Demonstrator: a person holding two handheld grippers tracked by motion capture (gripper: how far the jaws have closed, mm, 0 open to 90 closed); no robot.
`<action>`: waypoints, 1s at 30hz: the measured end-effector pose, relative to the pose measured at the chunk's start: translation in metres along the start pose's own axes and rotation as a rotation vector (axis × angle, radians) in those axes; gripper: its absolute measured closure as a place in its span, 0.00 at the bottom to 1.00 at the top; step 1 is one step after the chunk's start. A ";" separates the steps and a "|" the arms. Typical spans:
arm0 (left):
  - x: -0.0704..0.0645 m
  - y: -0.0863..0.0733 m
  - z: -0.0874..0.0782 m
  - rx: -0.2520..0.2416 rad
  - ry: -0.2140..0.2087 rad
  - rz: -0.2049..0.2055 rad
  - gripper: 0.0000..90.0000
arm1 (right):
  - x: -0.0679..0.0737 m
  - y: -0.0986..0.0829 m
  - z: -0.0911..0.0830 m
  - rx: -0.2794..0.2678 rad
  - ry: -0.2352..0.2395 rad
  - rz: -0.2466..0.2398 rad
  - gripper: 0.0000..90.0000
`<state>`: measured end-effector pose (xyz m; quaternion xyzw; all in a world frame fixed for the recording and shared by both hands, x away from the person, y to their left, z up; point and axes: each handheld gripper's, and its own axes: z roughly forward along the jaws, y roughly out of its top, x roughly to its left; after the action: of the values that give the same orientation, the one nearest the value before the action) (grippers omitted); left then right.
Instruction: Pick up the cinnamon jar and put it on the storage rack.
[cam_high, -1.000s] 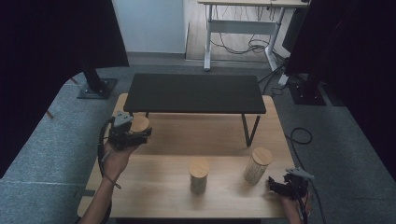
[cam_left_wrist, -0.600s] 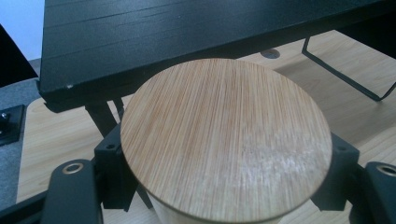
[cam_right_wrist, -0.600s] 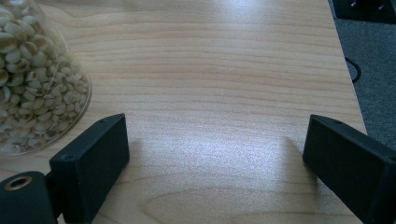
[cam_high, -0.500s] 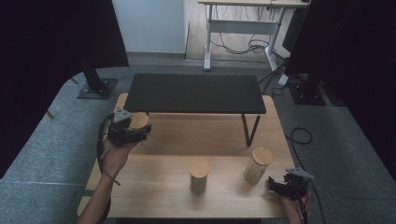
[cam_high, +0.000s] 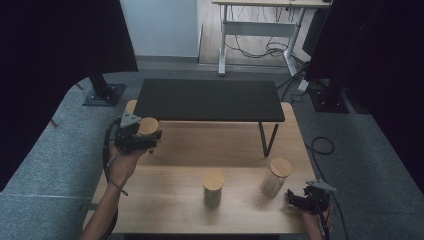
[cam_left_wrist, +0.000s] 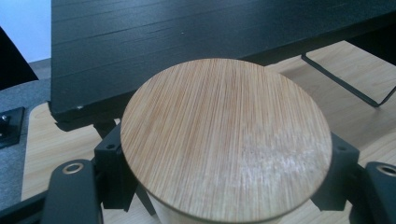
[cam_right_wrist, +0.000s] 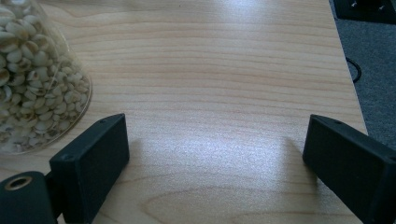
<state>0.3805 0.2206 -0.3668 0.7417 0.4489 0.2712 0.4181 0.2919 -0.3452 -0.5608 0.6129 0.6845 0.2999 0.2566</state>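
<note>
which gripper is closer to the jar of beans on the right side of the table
Right. The right gripper sits open just beside the jar of beans, while the left gripper is across the table, shut on another jar.

Left claw (cam_high: 141, 134) raised near desk's (cam_high: 165, 200) left edge, jaws clamped. Right claw (cam_high: 299, 201) low at front right corner, jaws spread wide, resting level.

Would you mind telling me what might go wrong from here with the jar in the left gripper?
1. The left gripper holds the jar close beside the black shelf; lifting it could knock the lid against the shelf edge.
2. The jaws clamp just under the lid, so the jar might tilt or slip.
3. The open right gripper sits near the bean jar and might nudge it.
</note>
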 end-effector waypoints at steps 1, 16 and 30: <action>0.001 0.001 -0.001 0.000 -0.001 0.000 0.28 | 0.000 0.000 0.000 0.000 0.000 0.000 0.07; 0.002 0.013 -0.003 -0.001 -0.003 0.007 0.28 | 0.000 0.000 0.000 0.000 0.000 0.000 0.07; 0.003 0.021 -0.002 0.007 -0.002 0.010 0.28 | 0.000 0.000 0.000 0.000 0.000 0.000 0.07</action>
<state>0.3888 0.2187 -0.3475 0.7459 0.4457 0.2707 0.4145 0.2919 -0.3452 -0.5608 0.6129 0.6846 0.2998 0.2565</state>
